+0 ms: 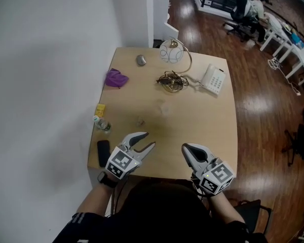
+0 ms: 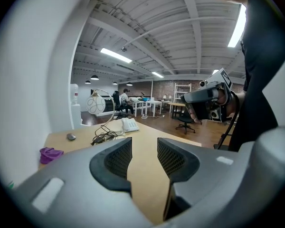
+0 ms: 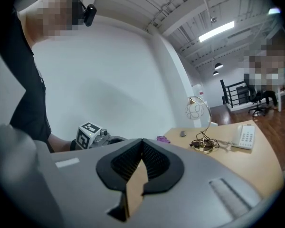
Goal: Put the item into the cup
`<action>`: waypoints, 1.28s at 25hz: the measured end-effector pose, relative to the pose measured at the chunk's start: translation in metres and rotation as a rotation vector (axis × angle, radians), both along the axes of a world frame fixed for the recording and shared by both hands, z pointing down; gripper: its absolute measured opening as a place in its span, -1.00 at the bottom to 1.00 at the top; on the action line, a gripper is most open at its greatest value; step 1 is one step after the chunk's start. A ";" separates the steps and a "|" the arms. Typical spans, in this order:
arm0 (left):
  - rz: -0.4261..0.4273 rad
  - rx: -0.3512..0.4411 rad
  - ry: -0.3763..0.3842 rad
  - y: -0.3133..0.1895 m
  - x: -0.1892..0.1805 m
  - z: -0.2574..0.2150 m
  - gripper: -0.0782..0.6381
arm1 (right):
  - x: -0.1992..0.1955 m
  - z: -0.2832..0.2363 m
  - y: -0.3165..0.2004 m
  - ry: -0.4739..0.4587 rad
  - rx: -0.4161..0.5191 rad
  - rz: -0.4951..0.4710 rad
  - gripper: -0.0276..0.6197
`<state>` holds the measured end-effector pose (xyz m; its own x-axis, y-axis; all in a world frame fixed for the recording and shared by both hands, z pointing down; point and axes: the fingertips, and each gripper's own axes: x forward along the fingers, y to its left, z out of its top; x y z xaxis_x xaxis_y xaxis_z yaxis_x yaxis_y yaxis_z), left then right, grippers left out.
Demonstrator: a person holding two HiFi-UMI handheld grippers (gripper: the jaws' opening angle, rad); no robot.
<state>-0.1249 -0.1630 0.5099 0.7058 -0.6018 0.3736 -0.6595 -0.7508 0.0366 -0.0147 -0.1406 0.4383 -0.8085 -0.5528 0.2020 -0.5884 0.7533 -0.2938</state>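
A faint clear cup (image 1: pixel 164 107) stands near the middle of the wooden table (image 1: pixel 213 135). A small pale item (image 1: pixel 140 121) lies to its left and a little nearer to me. My left gripper (image 1: pixel 148 139) hovers over the table's near edge, open, with nothing between its jaws; in the left gripper view the left gripper (image 2: pixel 144 148) shows bare tabletop in the gap. My right gripper (image 1: pixel 185 149) is beside it to the right, shut and empty. In the right gripper view the right gripper (image 3: pixel 142 144) has its pads meeting at the tips.
At the far side stand a globe lamp (image 1: pixel 171 52) with a tangled cord, a white telephone (image 1: pixel 213 79), a grey mouse (image 1: pixel 141 60) and a purple cloth (image 1: pixel 116 78). A yellow piece (image 1: pixel 99 109), a small bottle (image 1: pixel 101 123) and a black object (image 1: pixel 103 152) line the left edge by the wall.
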 end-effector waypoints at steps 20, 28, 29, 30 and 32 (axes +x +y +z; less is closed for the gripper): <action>-0.329 -0.428 -0.374 -0.144 -0.102 0.262 -0.44 | -0.017 0.064 -0.060 0.153 -0.040 -0.117 -0.84; -0.353 -0.451 -0.435 -0.156 -0.107 0.280 -0.80 | -0.009 0.079 -0.062 0.167 -0.087 -0.119 -0.80; -0.352 -0.447 -0.432 -0.155 -0.106 0.278 -0.80 | -0.005 0.080 -0.063 0.166 -0.088 -0.117 -0.80; -0.352 -0.434 -0.416 -0.156 -0.104 0.274 -0.81 | -0.001 0.082 -0.063 0.163 -0.088 -0.112 -0.80; -0.356 -0.383 -0.357 -0.161 -0.095 0.253 -0.80 | 0.009 0.080 -0.068 0.164 -0.096 -0.083 -0.80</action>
